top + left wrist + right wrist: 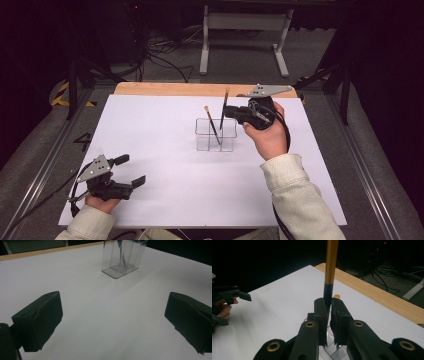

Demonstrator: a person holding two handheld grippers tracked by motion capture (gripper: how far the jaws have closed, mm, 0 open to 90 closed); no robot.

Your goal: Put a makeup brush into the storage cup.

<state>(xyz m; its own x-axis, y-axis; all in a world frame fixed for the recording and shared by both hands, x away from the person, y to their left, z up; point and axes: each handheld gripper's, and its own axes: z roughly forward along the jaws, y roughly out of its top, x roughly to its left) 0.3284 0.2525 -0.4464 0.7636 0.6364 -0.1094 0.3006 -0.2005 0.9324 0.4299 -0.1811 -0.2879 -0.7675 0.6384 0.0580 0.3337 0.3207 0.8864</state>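
White sheet (165, 165) covers the tabletop, wooden edge (175, 89) showing at the far side, dark room behind with cables and a grey stand leg on the floor. Clear plastic holder (215, 135) sits on the sheet a bit right of centre; in the left gripper view the holder (123, 257) is ahead of the jaws, well apart from them. One brush (212, 125) already stands in it, leaning, bristle end up. Right gripper (231, 112) is clamped tight on a second brush (224, 107), held upright above the holder's right side, lower end down at or inside the rim, can't tell if it touches the bottom. Right gripper view confirms: both pads pinch the black part of the brush (327, 293), orange handle rising above, holder's clear walls just below the jaws. Left gripper (129, 170) rests near the front left of the sheet, jaws spread wide, nothing between them, only bare sheet.
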